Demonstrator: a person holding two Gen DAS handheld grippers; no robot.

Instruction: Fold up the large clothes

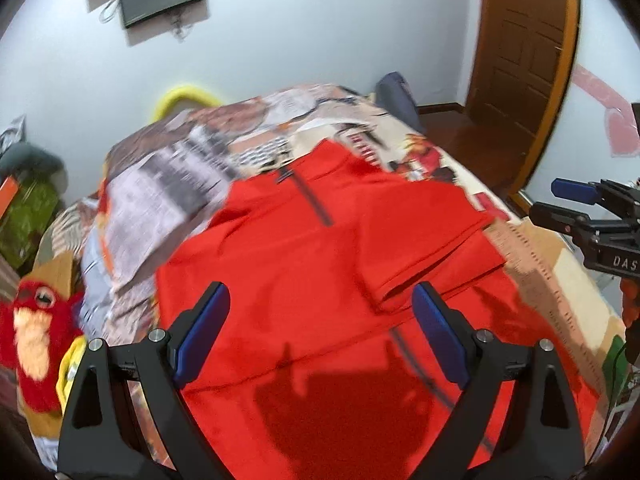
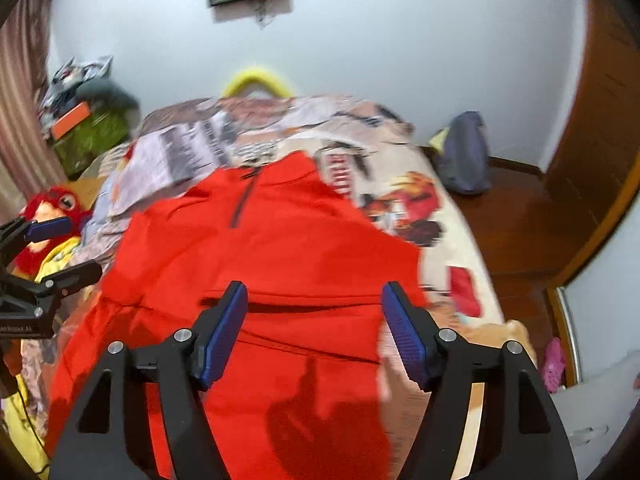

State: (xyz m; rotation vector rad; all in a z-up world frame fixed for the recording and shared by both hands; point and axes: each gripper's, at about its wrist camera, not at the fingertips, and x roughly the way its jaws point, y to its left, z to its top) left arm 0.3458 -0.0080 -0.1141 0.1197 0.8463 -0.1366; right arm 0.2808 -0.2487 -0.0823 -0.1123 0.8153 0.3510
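Observation:
A large red garment (image 1: 304, 264) with a dark zip at the collar lies spread on a patterned bed cover (image 1: 192, 184); one sleeve is folded across its body. It also shows in the right wrist view (image 2: 288, 248). My left gripper (image 1: 320, 300) is open and empty, held above the garment's lower half. My right gripper (image 2: 314, 300) is open and empty, above the garment's right side. The right gripper shows at the right edge of the left wrist view (image 1: 560, 200), and the left gripper at the left edge of the right wrist view (image 2: 64, 248).
A red plush toy (image 1: 36, 328) lies left of the bed. A yellow ring (image 1: 180, 98) sits behind the bed's far end. A blue-grey bag (image 2: 464, 152) stands on the wooden floor by a brown door (image 1: 524, 52). Clutter and a green box (image 2: 92, 136) are at far left.

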